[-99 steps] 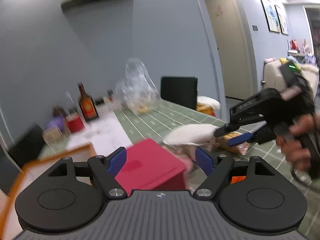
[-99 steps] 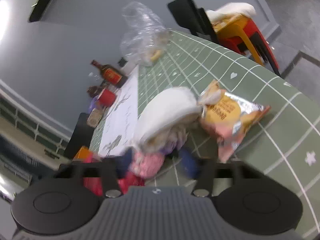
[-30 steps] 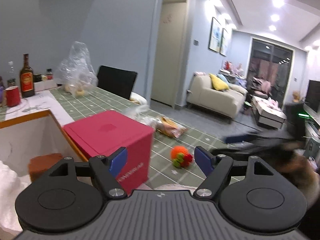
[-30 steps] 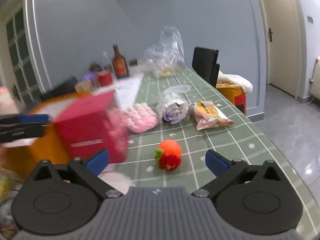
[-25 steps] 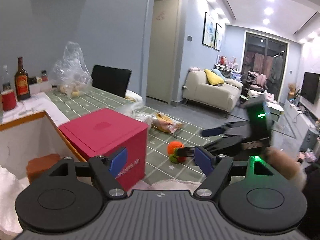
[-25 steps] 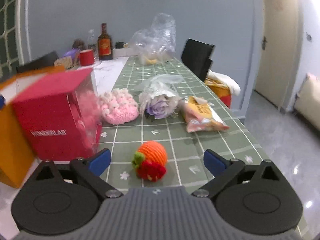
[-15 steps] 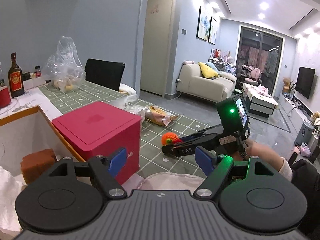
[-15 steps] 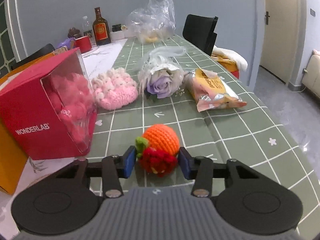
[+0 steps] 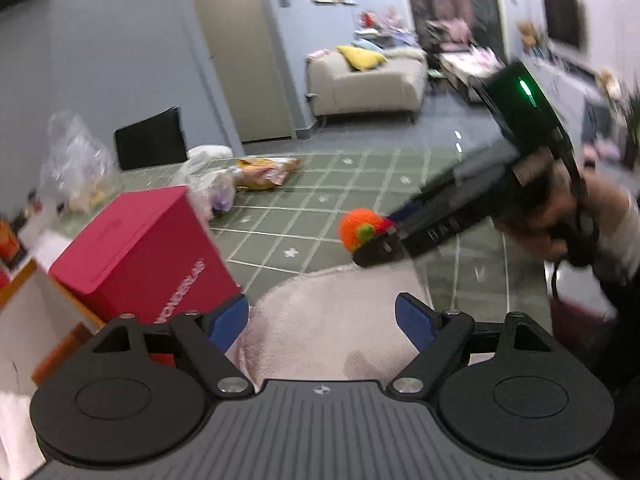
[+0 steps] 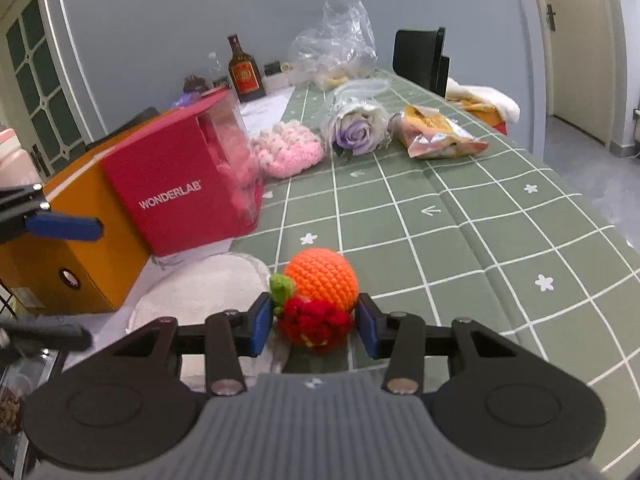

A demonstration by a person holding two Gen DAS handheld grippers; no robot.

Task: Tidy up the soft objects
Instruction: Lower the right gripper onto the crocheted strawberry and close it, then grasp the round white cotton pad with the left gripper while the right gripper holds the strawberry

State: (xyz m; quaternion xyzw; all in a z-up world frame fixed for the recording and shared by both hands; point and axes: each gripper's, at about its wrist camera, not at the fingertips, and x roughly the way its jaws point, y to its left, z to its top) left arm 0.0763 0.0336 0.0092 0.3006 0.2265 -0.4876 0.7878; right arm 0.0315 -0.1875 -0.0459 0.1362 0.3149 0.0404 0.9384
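My right gripper (image 10: 316, 326) is shut on an orange and red crocheted toy (image 10: 320, 292) and holds it above the green table's near edge; the toy also shows in the left wrist view (image 9: 360, 228), clamped in the right gripper (image 9: 382, 240). My left gripper (image 9: 322, 320) is open and empty, hovering over a soft white pad (image 9: 332, 320). That pad (image 10: 200, 292) lies by a red WONDERLAB box (image 10: 180, 192). A pink crocheted piece (image 10: 288, 148), a wrapped purple rose (image 10: 356, 128) and a snack bag (image 10: 436, 134) lie farther along the table.
An orange-sided box (image 10: 68, 240) stands left of the red box. A brown bottle (image 10: 242, 72), a clear plastic bag (image 10: 336, 52) and small jars stand at the table's far end. A black chair (image 10: 420, 60) is at the far right side.
My right gripper closed on the crocheted toy and lifted it off the table. My left gripper tilted down over the white pad and stayed open.
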